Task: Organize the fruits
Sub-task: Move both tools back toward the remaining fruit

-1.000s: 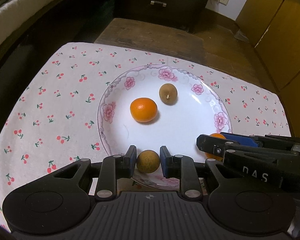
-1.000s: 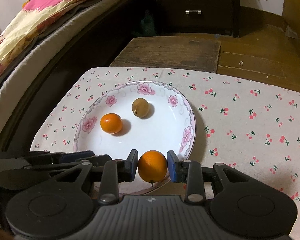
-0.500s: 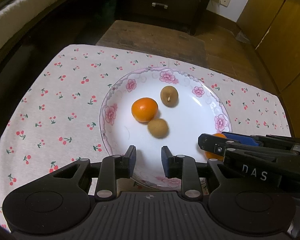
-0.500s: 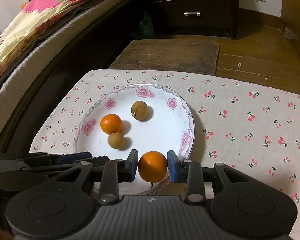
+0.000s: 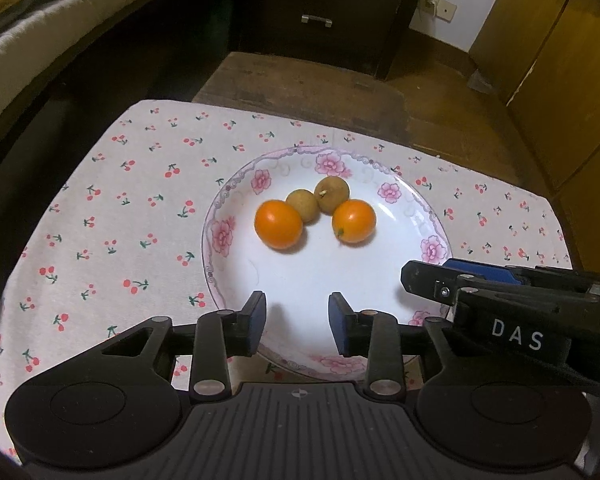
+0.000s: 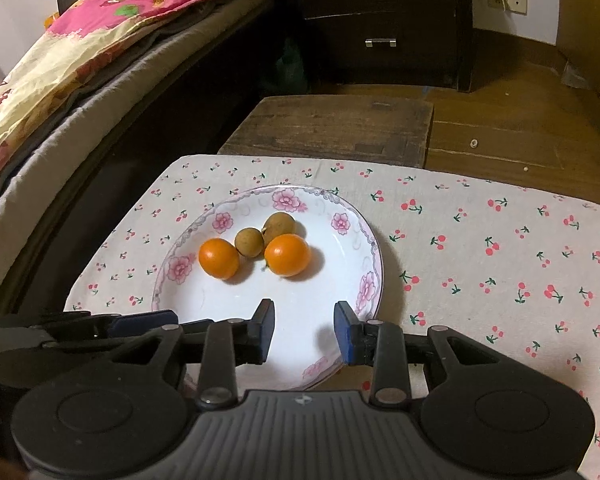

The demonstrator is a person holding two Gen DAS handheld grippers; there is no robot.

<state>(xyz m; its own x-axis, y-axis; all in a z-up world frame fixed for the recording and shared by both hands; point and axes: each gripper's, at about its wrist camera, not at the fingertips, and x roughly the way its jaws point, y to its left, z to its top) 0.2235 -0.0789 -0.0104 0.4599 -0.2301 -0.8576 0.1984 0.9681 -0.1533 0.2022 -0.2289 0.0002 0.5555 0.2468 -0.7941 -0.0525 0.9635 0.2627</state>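
Note:
A white plate with a pink flower rim [image 5: 216,240] [image 6: 370,284] lies on the cherry-print cloth. On it two oranges [image 5: 278,224] [image 5: 354,221] and two brown longans [image 5: 302,205] [image 5: 332,195] huddle together; the right wrist view shows the same oranges [image 6: 219,258] [image 6: 287,255] and longans [image 6: 249,242] [image 6: 279,225]. My left gripper [image 5: 297,312] hovers over the plate's near edge, its jaws opening with nothing between them. My right gripper [image 6: 304,320] hangs beside it over the near rim, jaws apart and empty.
The cherry-print cloth [image 6: 500,264] covers a low table. Beyond its far edge stands a dark wooden bench [image 6: 332,128], then a dark chest of drawers [image 6: 380,20]. A bed with a colourful quilt [image 6: 80,52] runs along the left. Yellow wooden cabinets [image 5: 560,80] stand at the right.
The left gripper let go of a longan, which rolled up against the other fruit. The right gripper released its orange, now lying on the plate. Both grippers drew back a little.

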